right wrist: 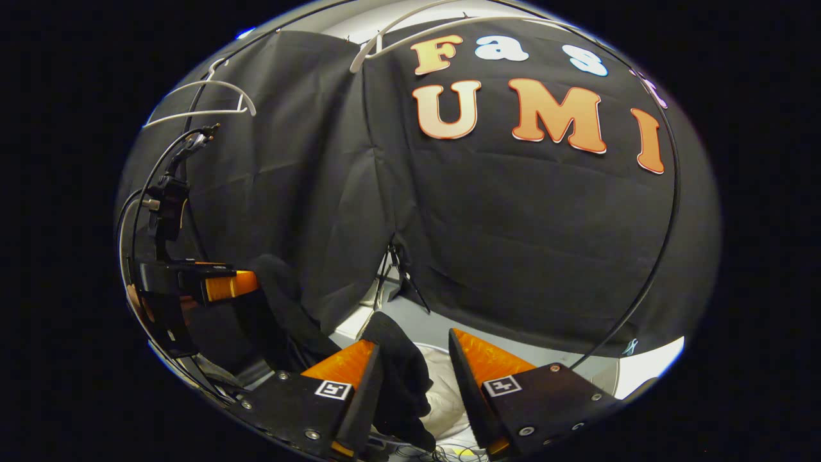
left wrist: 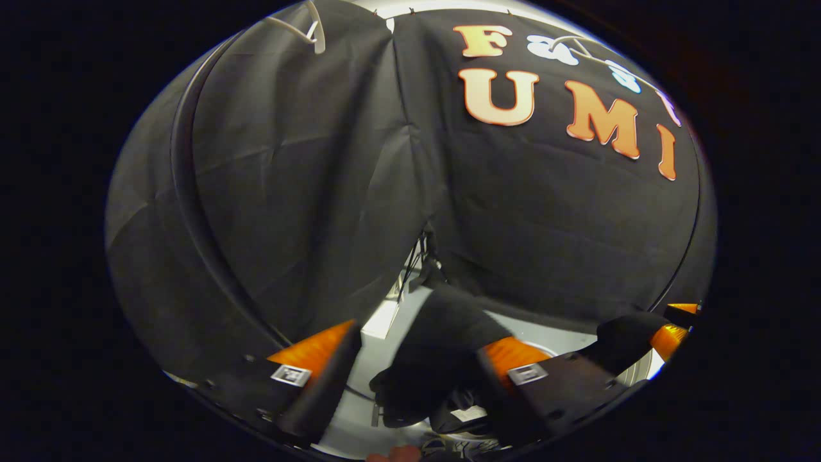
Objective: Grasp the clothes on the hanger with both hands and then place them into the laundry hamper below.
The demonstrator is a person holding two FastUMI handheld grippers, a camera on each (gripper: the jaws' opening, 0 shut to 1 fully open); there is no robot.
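A black garment [left wrist: 436, 350] hangs between the fingers of my left gripper [left wrist: 417, 340]. It rests against the right finger [left wrist: 513, 359], with a gap on the left side, so the jaws stand open. In the right gripper view the garment [right wrist: 401, 375] lies along the left finger [right wrist: 343, 366] of my right gripper [right wrist: 414, 350], which is also open; white fabric [right wrist: 446, 391] shows below. The left gripper [right wrist: 224, 285] appears at the left there, with black cloth [right wrist: 279, 301] draped beside it. The right gripper's orange finger [left wrist: 670, 337] sits at the far right beside a pale hamper rim [left wrist: 641, 371].
Bare white hangers [right wrist: 199, 96] [left wrist: 311, 32] hang on the rack at the top. A thin black rack pole [right wrist: 667, 224] curves down the right side. A tripod's legs [right wrist: 401, 276] stand in the gap of the black wall cloth, over grey floor [left wrist: 378, 321].
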